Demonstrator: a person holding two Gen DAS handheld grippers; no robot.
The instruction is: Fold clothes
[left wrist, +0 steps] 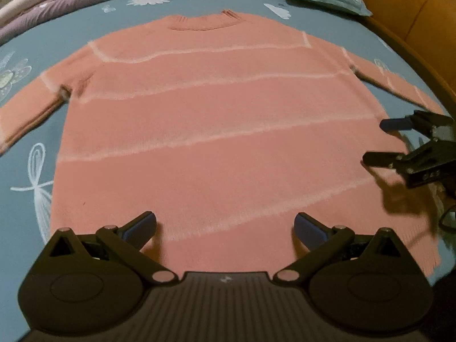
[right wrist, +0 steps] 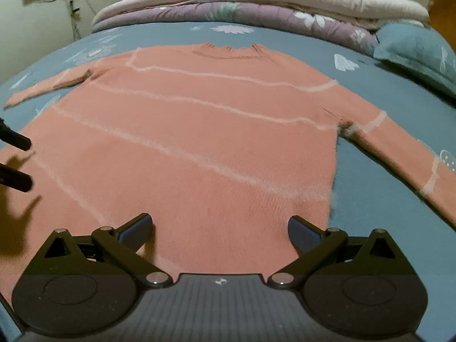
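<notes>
A salmon-pink sweater (left wrist: pixel 216 131) with pale stripes is seen spread flat, front up, on a bed covered by a blue floral sheet (left wrist: pixel 25 148), its collar (left wrist: pixel 203 21) turned toward the far side and both sleeves laid out to the sides. The left gripper (left wrist: pixel 225 225) is held low over the hem, its fingers (left wrist: pixel 141 225) spread wide and released, with nothing gripped between them. The right gripper (right wrist: pixel 219 223) is likewise held above the lower part of the garment nearer its right edge, fingers (right wrist: pixel 135 229) parted and empty. In the left wrist view the right gripper is also seen at the frame's right side, open, just above the sweater's edge where the sleeve (left wrist: pixel 399 85) runs out. A folded purple and cream quilt (right wrist: pixel 256 5) is piled along the far side of the bed, and a blue pillow (right wrist: pixel 421 51) is set beside it.
</notes>
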